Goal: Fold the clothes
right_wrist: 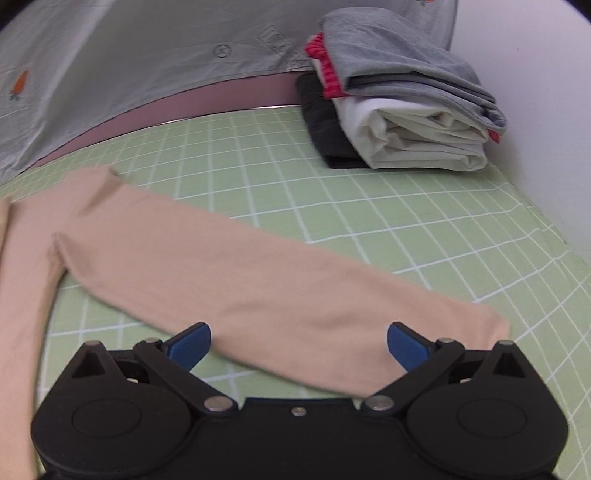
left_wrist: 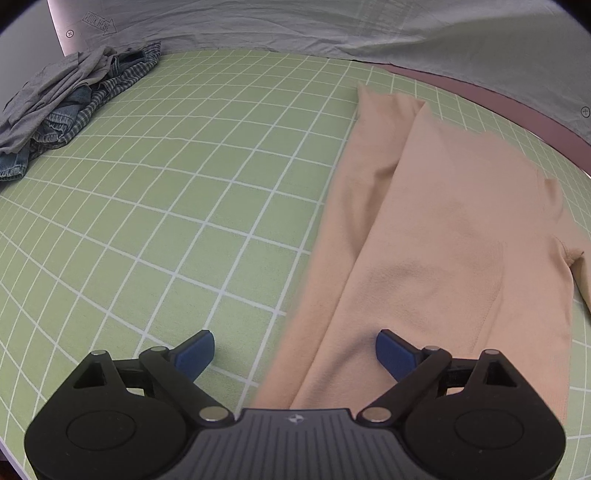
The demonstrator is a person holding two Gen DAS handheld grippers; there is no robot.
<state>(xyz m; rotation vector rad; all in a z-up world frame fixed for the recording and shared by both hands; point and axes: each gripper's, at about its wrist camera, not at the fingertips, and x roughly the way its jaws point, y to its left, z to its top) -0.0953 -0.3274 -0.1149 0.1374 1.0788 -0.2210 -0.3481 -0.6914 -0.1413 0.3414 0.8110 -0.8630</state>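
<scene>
On the green gridded mat (left_wrist: 166, 192) we count one peach long-sleeved top (left_wrist: 443, 229), one loose heap of unfolded clothes (left_wrist: 62, 110) at the far left corner, and one stack of folded clothes (right_wrist: 402, 107) at the far right corner. We make out four layers in the stack: grey on top, a red-and-white striped piece, a white piece, and a dark piece at the bottom. A grey sheet (left_wrist: 332, 26) hangs behind the mat. The top lies flat between the two piles, one sleeve folded along its body in the left view, the other sleeve (right_wrist: 288, 295) stretched out toward the right. We see two tongs, each with two blue pads. The left gripper (left_wrist: 294, 354) tilts steeply down over the near edge of the top, jaws spread wide, pinching nothing. The right gripper (right_wrist: 298, 347) tilts down over the outstretched sleeve near its cuff, jaws likewise wide apart; the sleeve passes between the pads, unclamped
</scene>
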